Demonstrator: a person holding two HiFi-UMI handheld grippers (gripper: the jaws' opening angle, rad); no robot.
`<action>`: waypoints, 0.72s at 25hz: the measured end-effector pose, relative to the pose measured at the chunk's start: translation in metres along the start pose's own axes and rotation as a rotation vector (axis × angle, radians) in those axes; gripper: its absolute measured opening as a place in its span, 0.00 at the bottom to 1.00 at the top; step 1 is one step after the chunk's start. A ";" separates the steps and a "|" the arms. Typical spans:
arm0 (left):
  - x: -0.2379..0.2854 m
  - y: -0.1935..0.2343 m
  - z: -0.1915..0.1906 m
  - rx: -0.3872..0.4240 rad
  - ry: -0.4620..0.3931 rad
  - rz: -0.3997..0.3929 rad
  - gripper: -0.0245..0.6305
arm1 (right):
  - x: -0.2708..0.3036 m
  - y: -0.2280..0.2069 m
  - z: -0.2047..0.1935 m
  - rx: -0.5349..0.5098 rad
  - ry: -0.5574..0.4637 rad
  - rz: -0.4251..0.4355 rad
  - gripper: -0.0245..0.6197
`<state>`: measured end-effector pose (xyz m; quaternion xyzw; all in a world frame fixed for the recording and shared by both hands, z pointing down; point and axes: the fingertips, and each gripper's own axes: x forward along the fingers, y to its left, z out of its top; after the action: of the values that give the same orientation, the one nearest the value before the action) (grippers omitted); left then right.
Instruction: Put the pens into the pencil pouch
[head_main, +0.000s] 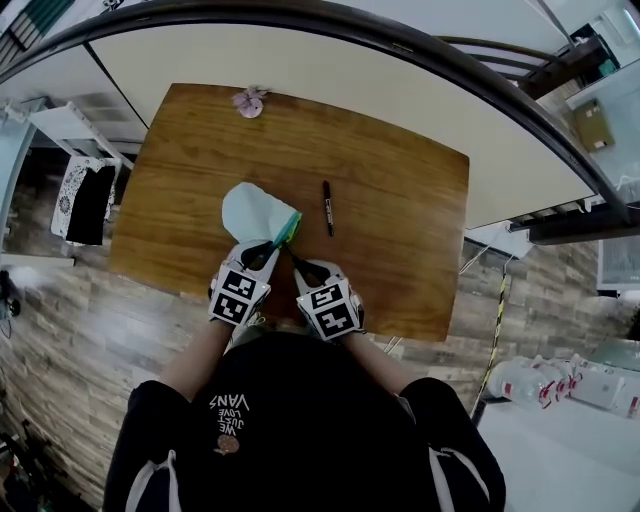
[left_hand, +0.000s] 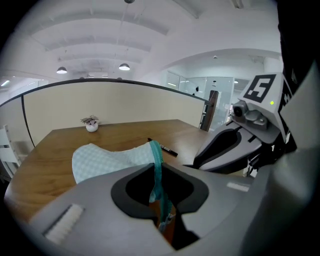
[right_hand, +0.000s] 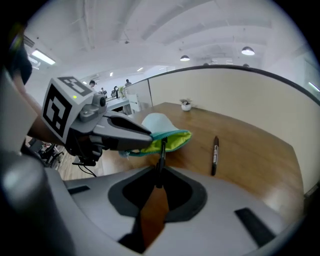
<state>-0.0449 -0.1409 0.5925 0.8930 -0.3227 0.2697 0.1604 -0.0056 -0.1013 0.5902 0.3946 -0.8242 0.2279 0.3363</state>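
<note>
The pencil pouch (head_main: 255, 212) is a soft, pale blue-green checked bag with a teal zipper band and a yellow-green lining. It lies on the near half of the wooden table (head_main: 400, 220), its closed end pointing away from the person and its mouth turned toward the two grippers.

The left gripper (left_hand: 159, 172) pinches the teal zipper edge at the mouth; the band runs down between its jaws, and that end of the pouch is raised off the table. The mouth gapes open, with the lining showing along the lip. Whether anything lies inside cannot be told.

The right gripper (right_hand: 159, 175) is clamped on a thin black pen (right_hand: 161, 155). The pen stands up from its jaws, and its far end meets the lip of the pouch mouth, just beside the left gripper's fingertips.

A second black pen (head_main: 327, 208) lies flat on the bare table to the right of the pouch, near it but apart.

A small potted plant (head_main: 249, 102) stands at the far edge of the table.
</note>
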 end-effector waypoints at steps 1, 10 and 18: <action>-0.002 -0.003 0.001 -0.002 -0.008 -0.009 0.12 | 0.000 0.000 0.005 -0.004 -0.004 0.002 0.14; -0.019 -0.010 0.011 -0.014 -0.096 -0.060 0.11 | 0.009 -0.012 0.053 -0.070 -0.074 -0.002 0.14; -0.034 0.002 0.039 -0.115 -0.211 -0.064 0.11 | 0.022 -0.007 0.083 -0.103 -0.119 0.053 0.14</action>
<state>-0.0539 -0.1438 0.5416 0.9156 -0.3239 0.1502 0.1851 -0.0409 -0.1699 0.5510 0.3676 -0.8636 0.1699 0.3003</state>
